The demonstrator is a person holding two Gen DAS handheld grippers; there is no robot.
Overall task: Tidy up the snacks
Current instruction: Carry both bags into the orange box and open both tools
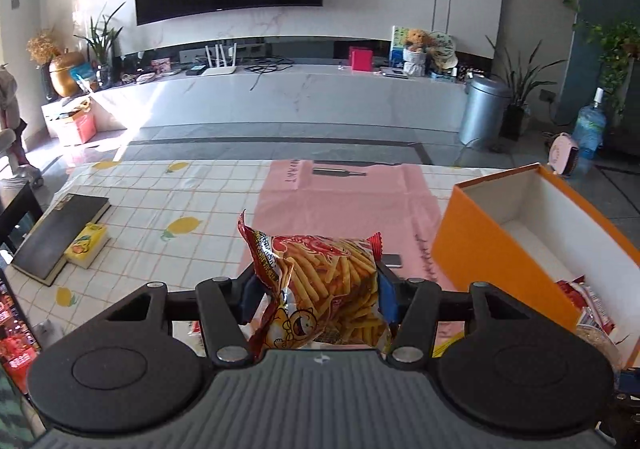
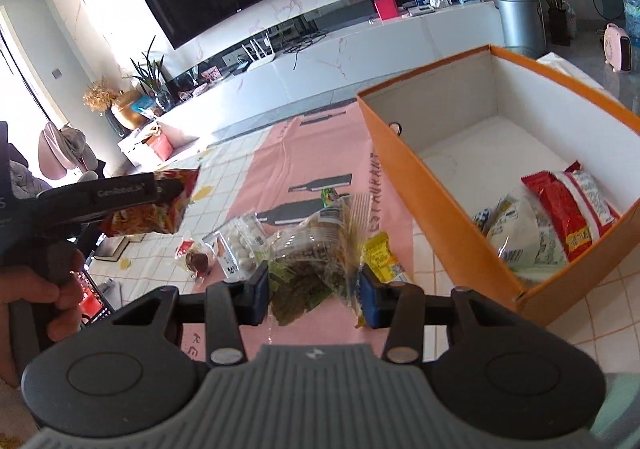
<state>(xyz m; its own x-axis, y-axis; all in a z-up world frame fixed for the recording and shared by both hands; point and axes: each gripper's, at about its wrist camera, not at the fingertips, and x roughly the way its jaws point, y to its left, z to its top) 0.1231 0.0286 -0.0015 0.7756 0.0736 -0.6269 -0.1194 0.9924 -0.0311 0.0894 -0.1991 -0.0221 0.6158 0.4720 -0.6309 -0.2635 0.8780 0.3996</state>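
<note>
Red bag of fry-shaped snacks [image 1: 320, 289] pinched between the blue pads of the left gripper [image 1: 318, 299], lifted clear of the bench [image 1: 168, 205], long axis roughly upright and leaning a little left. Seen from the right wrist view as a red packet hanging off the black fingers at the left edge, well above the checked cloth.

Orange box [image 1: 480, 249] to the right of that bag, mouth open upward, near wall between the bag and the interior; red packet [image 2: 564, 217] and pale packet [image 2: 524, 237] already lying in its near corner. Judged: next move for the left side likely a carry rightward and over the near wall.

Right gripper [image 2: 314, 295] closed on a clear bag of greenish-brown snacks [image 2: 304, 273], that bag low, apparently just off the pink mat [image 2: 320, 153]. Box just to its right, so right gripper nearer the box than the left.

Other loose snacks beyond: a bag of white balls [image 2: 244, 245], a yellow packet [image 2: 380, 253], near the mat's front edge. Black book [image 1: 60, 237] and yellow carton [image 1: 86, 245] at the bench's left edge.
</note>
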